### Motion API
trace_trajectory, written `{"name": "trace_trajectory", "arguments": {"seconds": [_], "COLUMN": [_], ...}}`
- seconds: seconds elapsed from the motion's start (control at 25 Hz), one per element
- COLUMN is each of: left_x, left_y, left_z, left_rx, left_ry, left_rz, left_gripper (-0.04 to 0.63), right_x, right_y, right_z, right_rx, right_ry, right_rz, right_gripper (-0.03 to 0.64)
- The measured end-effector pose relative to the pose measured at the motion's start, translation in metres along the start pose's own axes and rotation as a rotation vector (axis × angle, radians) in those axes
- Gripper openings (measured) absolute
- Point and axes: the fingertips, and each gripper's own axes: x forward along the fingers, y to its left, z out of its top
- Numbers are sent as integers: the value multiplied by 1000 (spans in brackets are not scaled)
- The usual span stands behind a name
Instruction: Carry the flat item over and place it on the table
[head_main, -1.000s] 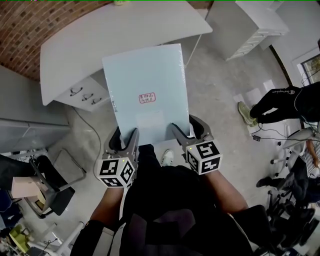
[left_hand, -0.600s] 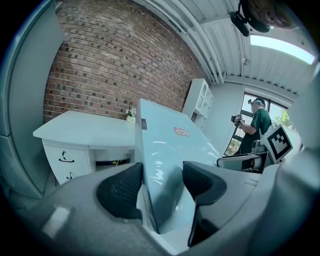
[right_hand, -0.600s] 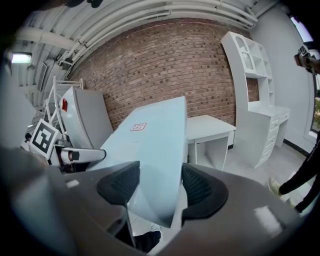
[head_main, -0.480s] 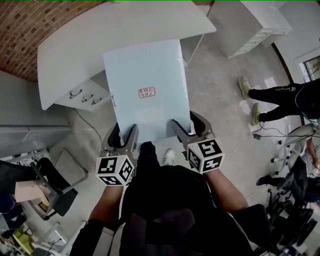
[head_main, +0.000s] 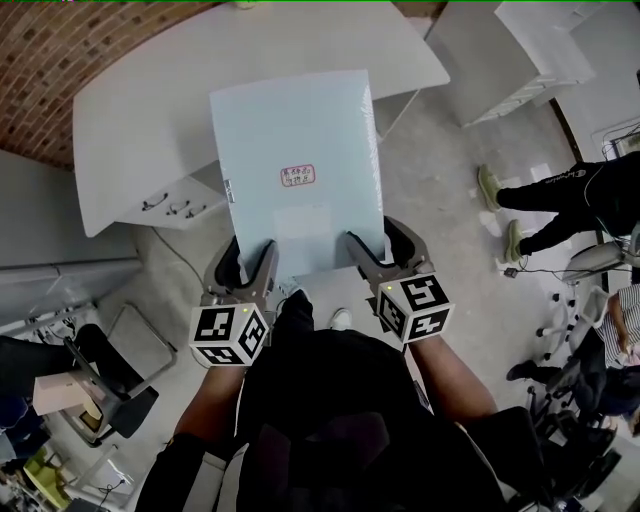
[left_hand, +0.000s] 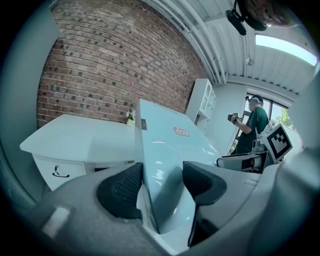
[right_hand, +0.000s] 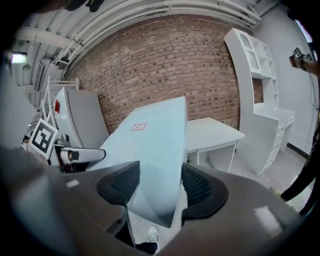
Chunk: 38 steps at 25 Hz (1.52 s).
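Note:
A flat pale blue-green panel (head_main: 293, 170) with a small red-printed label is held level in front of me, its far edge over the near edge of the white table (head_main: 140, 110). My left gripper (head_main: 255, 268) is shut on the panel's near left corner and my right gripper (head_main: 362, 258) is shut on its near right corner. In the left gripper view the panel (left_hand: 167, 150) runs between the black pads (left_hand: 120, 189), with the table (left_hand: 75, 137) beyond. In the right gripper view the panel (right_hand: 155, 135) sits between the pads (right_hand: 197, 186), and the table (right_hand: 212, 131) shows behind it.
A brick wall (head_main: 60, 40) stands behind the table. A white drawer unit (head_main: 165, 200) sits under the table's left end. White shelving (head_main: 520, 50) stands at the right. A person (head_main: 560, 200) walks at the right. Chairs (head_main: 100, 390) stand at lower left.
The panel and both grippers have moved forward toward the table; the panel's far edge now overlaps more of the tabletop. The person at the right has shifted.

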Motion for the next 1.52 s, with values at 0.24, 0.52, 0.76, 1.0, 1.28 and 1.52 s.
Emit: {"name": "trace_trajectory", "arguments": {"seconds": [0.24, 0.52, 0.76, 1.0, 1.28, 1.52], "left_x": [21, 38, 45, 50, 66, 88], "left_y": [25, 55, 71, 77, 87, 90], "left_z": [29, 57, 74, 79, 84, 97], "left_rx": [0, 12, 26, 14, 6, 8], "left_ry": [-3, -18, -35, -42, -43, -44], "left_rz": [-6, -34, -53, -46, -5, 50], "left_gripper": [267, 267, 267, 267, 267, 267], "right_x": [32, 62, 76, 85, 108, 133], "right_y": [3, 11, 18, 18, 9, -9], "right_z": [30, 57, 72, 80, 88, 102], "right_rx": [-7, -10, -11, -27, -32, -33], "right_ry": [-1, -21, -39, -35, -26, -23], "right_rz": [-8, -39, -57, -52, -16, 35], "right_gripper": [272, 272, 272, 272, 272, 272]}}
